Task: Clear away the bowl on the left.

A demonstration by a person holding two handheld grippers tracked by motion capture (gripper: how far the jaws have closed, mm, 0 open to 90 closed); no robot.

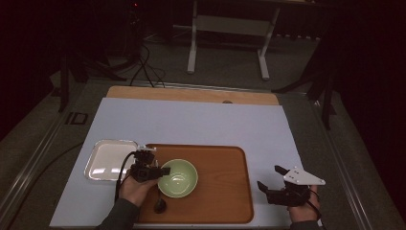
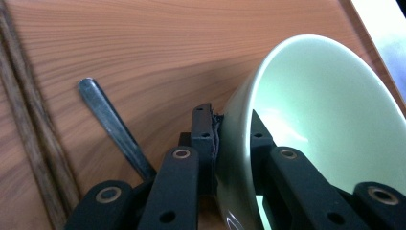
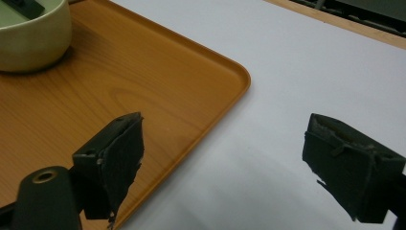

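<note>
The green bowl point(image 1: 178, 178) sat on the wooden tray point(image 1: 225, 191), toward the tray's left half, and its left rim was clamped by the left tool point(image 1: 161, 171). In the left gripper view the bowl point(image 2: 316, 124) was seen from close by, with one black jaw pressed against its outer wall and the other inside against the pale inner surface, so the wall was pinched between them. The person's left hand point(image 1: 136, 189) held that tool from below and to the left of the bowl.

A dark spoon point(image 1: 159, 205) lay on the tray just in front of the bowl, near the tray's front edge; in the left gripper view its handle point(image 2: 112, 124) lay flat on the wood grain beside the outer jaw. A white square tray point(image 1: 109, 159) rested on the desk just left of the wooden one, their edges close together.

The right tool point(image 1: 270, 184) was released, its jaws spread wide apart and gripping nothing. It hovered over the pale desk point(image 1: 201, 124) just off the right edge of the wooden tray, held by the right hand point(image 1: 306, 208). In the right gripper view its two jaws stood well apart, one over the tray's corner point(image 3: 234, 76) and the other over the bare desk surface, with the bowl point(image 3: 31, 36) farther off at the upper left.
</note>
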